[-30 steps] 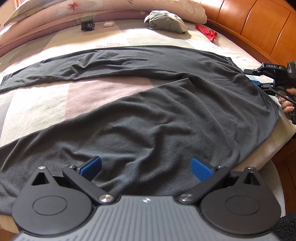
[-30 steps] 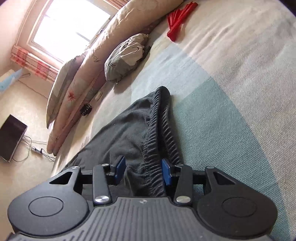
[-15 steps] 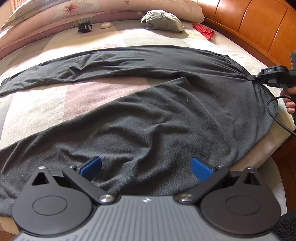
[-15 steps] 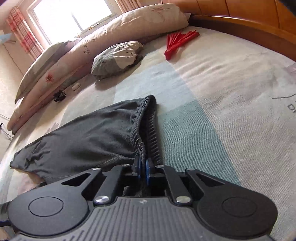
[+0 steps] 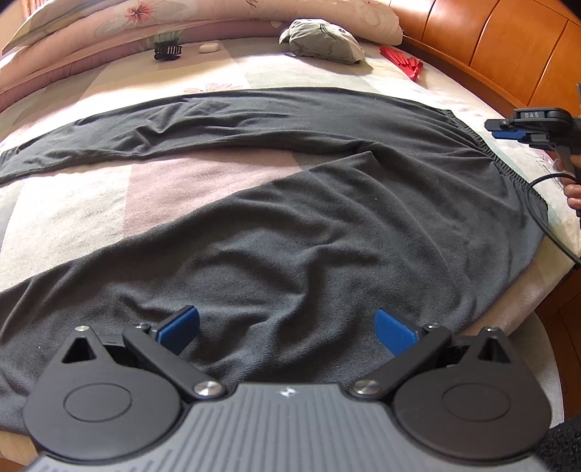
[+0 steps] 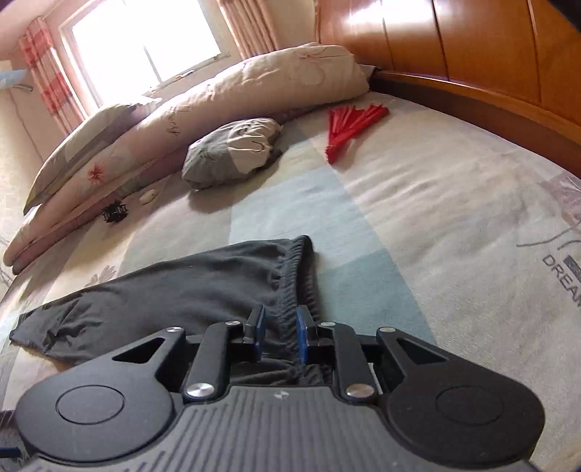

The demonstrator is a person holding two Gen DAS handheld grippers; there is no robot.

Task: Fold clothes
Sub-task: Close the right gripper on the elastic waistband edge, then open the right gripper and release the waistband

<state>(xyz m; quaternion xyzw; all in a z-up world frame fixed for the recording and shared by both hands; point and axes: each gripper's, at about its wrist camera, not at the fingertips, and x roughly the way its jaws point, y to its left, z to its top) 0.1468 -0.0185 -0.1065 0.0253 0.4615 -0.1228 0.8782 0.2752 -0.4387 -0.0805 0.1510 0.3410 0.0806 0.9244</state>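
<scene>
Dark grey trousers (image 5: 290, 236) lie spread flat across the bed, both legs stretching left and the ribbed waistband (image 5: 508, 170) at the right edge. My left gripper (image 5: 287, 326) hovers open over the near leg with nothing between its fingers. My right gripper (image 5: 503, 130) hangs just above the waistband at the far right, held by a hand (image 5: 573, 188). In the right wrist view the right gripper (image 6: 279, 326) has its jaws opening. The waistband (image 6: 301, 261) shows in the gap between the blue pads, lying slack on the bed, not pinched.
Long floral pillows (image 5: 218, 14) line the far side. A grey bundled cloth (image 5: 323, 41), a red folding fan (image 5: 403, 63), a black hair clip (image 5: 167, 51) and a small white object (image 5: 208, 47) lie beyond the trousers. A wooden headboard (image 5: 508, 54) borders the right. A black cable (image 5: 544, 225) trails over the waistband.
The right gripper closed on the waistband half a second ago, then its jaws parted again while it rose and rolled level. The waistband dropped back flat. The left gripper stayed still.
</scene>
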